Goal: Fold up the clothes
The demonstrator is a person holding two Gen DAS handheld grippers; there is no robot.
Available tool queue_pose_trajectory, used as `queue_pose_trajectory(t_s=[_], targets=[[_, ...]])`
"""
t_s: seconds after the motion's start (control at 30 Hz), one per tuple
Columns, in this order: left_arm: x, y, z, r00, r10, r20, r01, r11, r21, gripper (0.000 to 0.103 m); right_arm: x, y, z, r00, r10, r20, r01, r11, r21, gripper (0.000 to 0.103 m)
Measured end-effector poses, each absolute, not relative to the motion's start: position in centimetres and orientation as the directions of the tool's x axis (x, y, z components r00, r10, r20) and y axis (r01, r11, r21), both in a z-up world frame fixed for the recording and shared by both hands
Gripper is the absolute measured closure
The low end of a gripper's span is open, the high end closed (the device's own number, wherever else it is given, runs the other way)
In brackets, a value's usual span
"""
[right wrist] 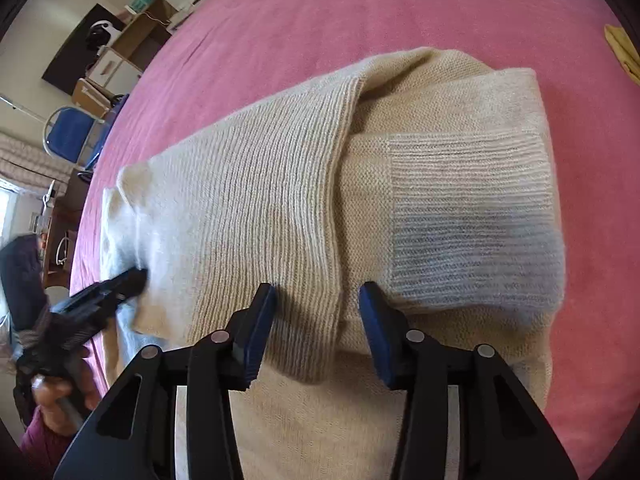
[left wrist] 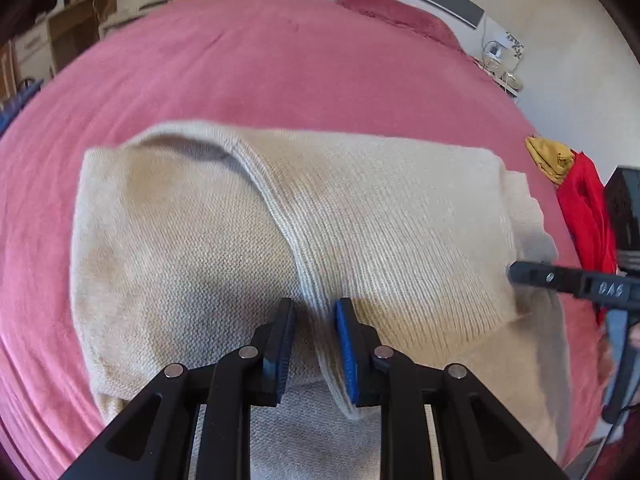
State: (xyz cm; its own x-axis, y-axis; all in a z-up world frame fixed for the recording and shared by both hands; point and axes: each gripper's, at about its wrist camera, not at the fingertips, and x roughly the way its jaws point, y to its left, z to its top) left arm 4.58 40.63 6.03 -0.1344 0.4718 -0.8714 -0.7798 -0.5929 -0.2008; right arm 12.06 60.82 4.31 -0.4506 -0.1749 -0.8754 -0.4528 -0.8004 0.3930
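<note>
2 tools hover part-open over the folded beige sweater (left wrist: 280, 216) mid-bed (left wrist: 240, 60): left tool (left wrist: 314, 334) straddles a ribbed edge, right tool (right wrist: 318, 326) another, neither clamped, seemingly poised to pinch for folding.

Matt ribbed-knit beige sweater (left wrist: 248, 216) on soft pink bedspread (left wrist: 240, 64)

raised letters "das" on the side of the black plastic right gripper (left wrist: 516, 272), nothing else legible
</note>
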Motion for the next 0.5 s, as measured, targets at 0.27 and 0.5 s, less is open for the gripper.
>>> queue_pose_trajectory(t_s=[0.27,0.5], targets=[[5.7,37.7,9.4,-0.191,0.538,-0.821,-0.720,-0.645,-0.255,0.082,10.7,57.6,5.0,-0.363,0.064,-0.930,-0.445,-0.889,0.113,0.048],[10.8,32.5,16.1,-0.267,0.607,-0.748,-0.734,-0.632,-0.251,0.082,13.5,50.5,14.4,-0.465,0.374,-0.802,-0.418,-0.892,-0.174,0.048]])
